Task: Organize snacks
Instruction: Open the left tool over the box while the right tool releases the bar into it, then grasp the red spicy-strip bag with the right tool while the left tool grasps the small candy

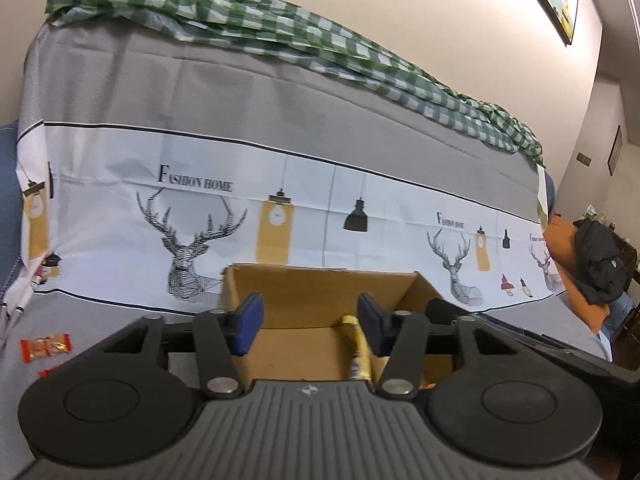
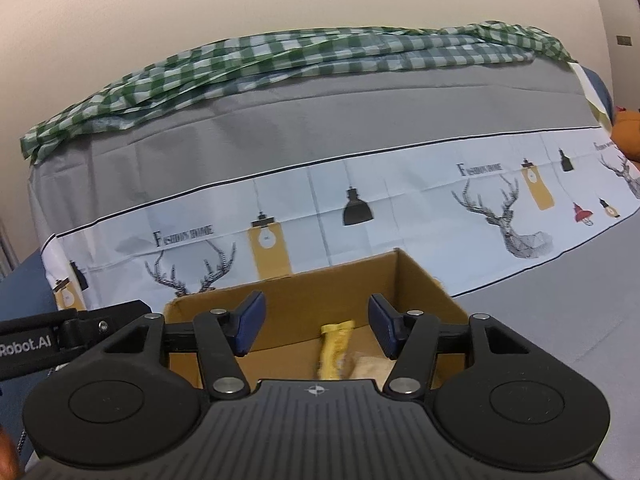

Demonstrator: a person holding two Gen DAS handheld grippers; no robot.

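Snack: yellow packet (image 2: pixel 335 350) inside my cardboard box (image 2: pixel 420 280), long axis running away from me, apparently tipped up; blurred.
Left tongs (image 1: pixel 310 326): apart, gripping nothing.
Right tongs (image 2: pixel 316 326): apart, empty.

- The cardboard box (image 1: pixel 320 304) sits on the table (image 1: pixel 120 312), at 12 o'clock from both grippers.
- A snack bar (image 2: pixel 334 350) lies inside it.
- Wrapped snacks (image 1: pixel 46 347) lie on the table at 9 o'clock of the box.
- A checked cloth (image 2: pixel 280 60) lies far behind.

black ribbed gripper (image 1: pixel 310 322) bodies, blue pads (image 1: pixel 249 320), silver screws
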